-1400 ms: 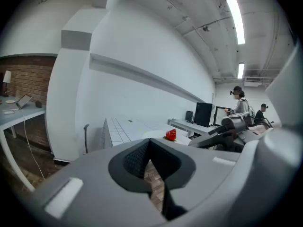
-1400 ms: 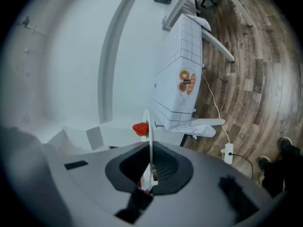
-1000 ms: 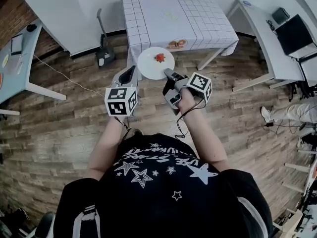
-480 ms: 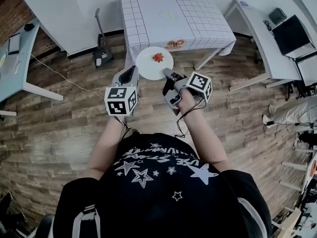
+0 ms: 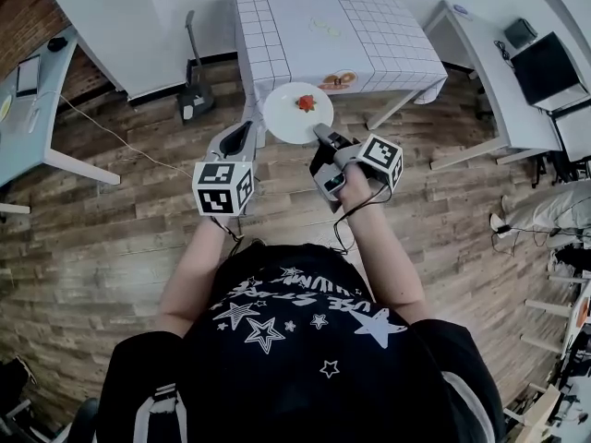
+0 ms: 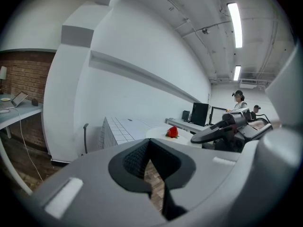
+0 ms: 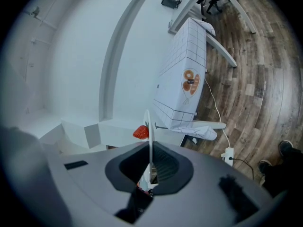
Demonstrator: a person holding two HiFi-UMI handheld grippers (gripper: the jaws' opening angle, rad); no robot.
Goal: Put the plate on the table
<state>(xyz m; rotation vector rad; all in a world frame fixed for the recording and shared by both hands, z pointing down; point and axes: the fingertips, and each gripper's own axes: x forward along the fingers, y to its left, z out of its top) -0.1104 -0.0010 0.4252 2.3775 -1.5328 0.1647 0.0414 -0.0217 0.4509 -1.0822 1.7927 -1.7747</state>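
Note:
A white plate carrying a strawberry hangs over the wood floor, just in front of the table with the white grid cloth. My right gripper is shut on the plate's near rim. In the right gripper view the plate stands edge-on between the jaws of that gripper, with the strawberry to its left. My left gripper is shut and holds nothing, just left of the plate. The left gripper view shows the plate, the strawberry and the right gripper ahead.
A black stand base sits on the floor left of the table. A grey desk is at the far left, and white desks with a monitor are at the right. A person's leg shows at the right edge.
Both grippers and the plate have edged a little toward the table. The right gripper's hold on the plate is unchanged.

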